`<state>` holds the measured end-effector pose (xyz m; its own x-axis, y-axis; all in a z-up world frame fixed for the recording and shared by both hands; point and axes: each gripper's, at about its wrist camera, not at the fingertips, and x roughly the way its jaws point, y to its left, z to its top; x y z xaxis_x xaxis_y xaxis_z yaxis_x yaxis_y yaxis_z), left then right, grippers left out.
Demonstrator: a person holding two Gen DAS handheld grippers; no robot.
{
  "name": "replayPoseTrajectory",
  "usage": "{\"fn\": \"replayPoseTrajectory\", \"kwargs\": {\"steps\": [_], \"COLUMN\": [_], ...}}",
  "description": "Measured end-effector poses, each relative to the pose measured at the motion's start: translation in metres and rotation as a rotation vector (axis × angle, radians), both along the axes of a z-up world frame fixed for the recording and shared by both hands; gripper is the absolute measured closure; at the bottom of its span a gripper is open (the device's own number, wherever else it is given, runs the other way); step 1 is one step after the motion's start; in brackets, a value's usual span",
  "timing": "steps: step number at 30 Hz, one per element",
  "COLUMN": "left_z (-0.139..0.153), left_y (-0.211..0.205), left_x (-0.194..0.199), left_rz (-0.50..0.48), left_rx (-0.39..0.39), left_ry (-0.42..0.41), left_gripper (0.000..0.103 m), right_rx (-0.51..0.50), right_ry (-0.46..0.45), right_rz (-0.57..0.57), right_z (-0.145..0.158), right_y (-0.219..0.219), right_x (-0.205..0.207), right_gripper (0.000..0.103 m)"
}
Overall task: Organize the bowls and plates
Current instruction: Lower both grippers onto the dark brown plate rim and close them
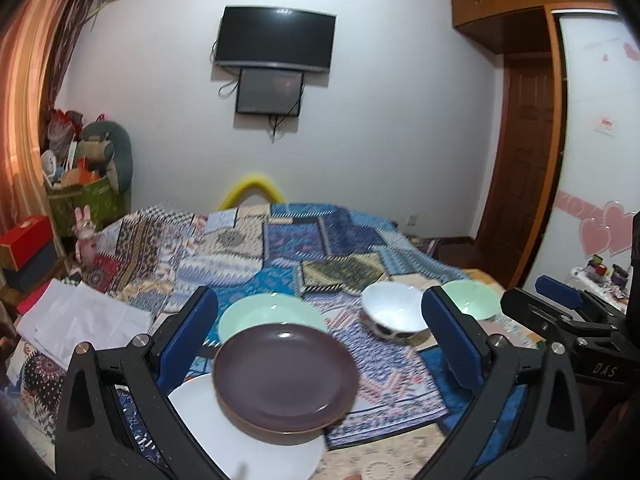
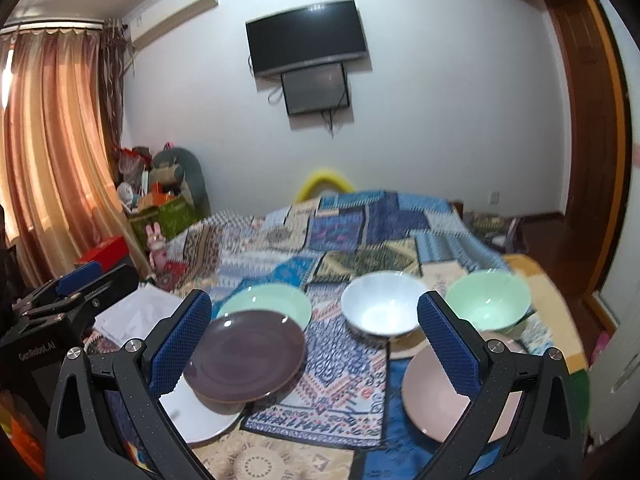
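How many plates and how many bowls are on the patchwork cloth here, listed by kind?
Plates: 4: green plate, purple plate, white plate, pink plate
Bowls: 2: white bowl, green bowl
Total: 6

A dark purple-brown plate (image 1: 286, 374) overlaps a plain white plate (image 1: 248, 436), with a mint-green plate (image 1: 272, 314) at its 12 o'clock. The white bowl (image 2: 384, 308) shows dark spots outside; the neighbouring bowl (image 2: 488, 300) is mint green, the other plate (image 2: 436, 396) dusty pink. The bedspread (image 2: 344, 240) is blue, beige and cream patchwork.
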<state>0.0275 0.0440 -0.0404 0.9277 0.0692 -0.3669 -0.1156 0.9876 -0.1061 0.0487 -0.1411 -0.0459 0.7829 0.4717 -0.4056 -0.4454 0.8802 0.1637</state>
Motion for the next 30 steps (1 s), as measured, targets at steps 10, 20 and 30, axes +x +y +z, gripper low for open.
{"fn": "replayPoseTrajectory", "kwargs": {"steps": [10,20,30], "left_z": [-0.05,-0.104,-0.158], "left_y": [0.055,0.096,0.126], "left_x": [0.036,0.071,0.105], "left_rz": [0.061,0.06,-0.029], "left_rx": [-0.017,-0.06,-0.185], "left_ry": [0.141,0.308,0.505], "left_gripper": [0.0,0.026,0.062], "right_rx": [-0.073,-0.106,-0.138], "right_ry": [0.128,0.282,0.408], "right_rz": [0.058,0.101,0.115], "right_z": [-0.043,-0.084,-0.117], "right_y": [0.042,0.067,0.08], "right_x": [0.031,0.06,0.078], "right_gripper": [0.012,0.026,0.036]}}
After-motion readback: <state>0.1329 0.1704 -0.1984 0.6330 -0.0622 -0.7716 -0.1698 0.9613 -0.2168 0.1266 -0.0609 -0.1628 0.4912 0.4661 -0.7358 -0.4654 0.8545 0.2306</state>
